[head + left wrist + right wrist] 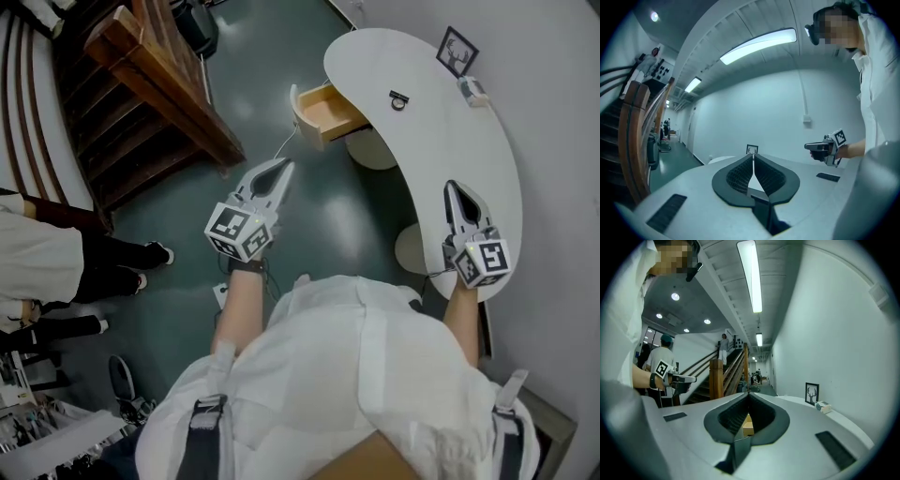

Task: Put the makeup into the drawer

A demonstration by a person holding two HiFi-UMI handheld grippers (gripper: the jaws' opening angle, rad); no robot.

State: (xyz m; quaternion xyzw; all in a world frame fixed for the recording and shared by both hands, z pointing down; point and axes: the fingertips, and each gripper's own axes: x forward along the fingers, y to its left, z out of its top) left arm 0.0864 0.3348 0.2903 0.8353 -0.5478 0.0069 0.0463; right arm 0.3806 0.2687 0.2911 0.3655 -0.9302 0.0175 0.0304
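Observation:
The white curved table (469, 159) stands at the right, and its wooden drawer (330, 112) is pulled open over the floor. A small dark round item (399, 99) lies on the tabletop just behind the drawer. A small pale box (473, 90) sits farther back by a framed deer picture (457, 52). My left gripper (281, 169) hovers over the floor short of the drawer, shut and empty. My right gripper (453, 189) is above the table's near end, shut with nothing in it. The right gripper view shows the drawer's wood (748, 425) behind its closed jaws, plus the box (822, 406).
A wooden staircase (150, 103) rises at the left. People stand at the left edge (56, 262). The table's round legs (375, 150) stand below the top. A wall runs along the right side. Dark green floor lies between the stairs and the table.

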